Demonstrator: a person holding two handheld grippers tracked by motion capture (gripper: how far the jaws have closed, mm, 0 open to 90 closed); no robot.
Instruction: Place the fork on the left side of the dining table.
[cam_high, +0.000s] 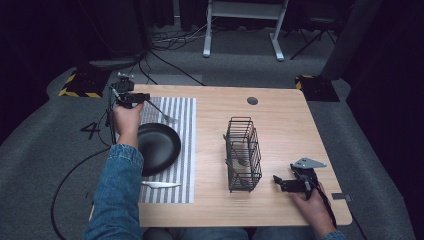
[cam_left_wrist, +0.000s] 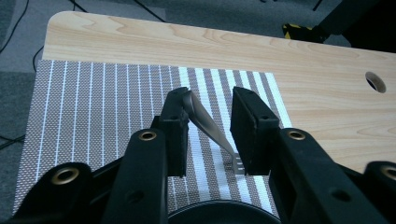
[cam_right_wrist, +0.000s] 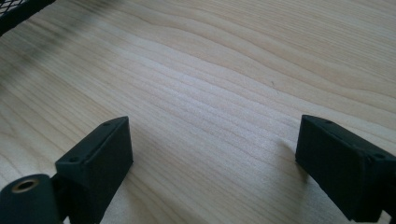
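Pale wood grain covers the table (cam_high: 280, 120), and a grey-and-white striped placemat (cam_high: 185, 150) lies on its left part. On the mat sits a black plate (cam_high: 157, 146), and near the mat's near edge a knife (cam_high: 159, 185) lies flat, just beside the plate. At the far left corner of the mat the left gripper (cam_left_wrist: 209, 131) hangs over a fork (cam_left_wrist: 210, 128), whose handle lies between the jaws in the left gripper view. The jaws stand part-way apart: the handle's far end lies against the left pad (cam_left_wrist: 180, 123), while a clear gap separates it from the right pad, so nothing is clamped. The fork slants across the stripes with its tines toward the plate, whose dark rim (cam_left_wrist: 219, 212) shows at the near edge of that view. In the high view the fork (cam_high: 162, 114) lies on the mat just beyond the plate's far rim.

Right of the middle of the table stands a black wire basket (cam_high: 243, 155), upright, with cutlery inside it. Near the table's right near corner the right gripper (cam_right_wrist: 212, 163) rests low over bare wood with its jaws spread wide and nothing between them; the basket's mesh (cam_right_wrist: 18, 9) shows at the far left of its view.
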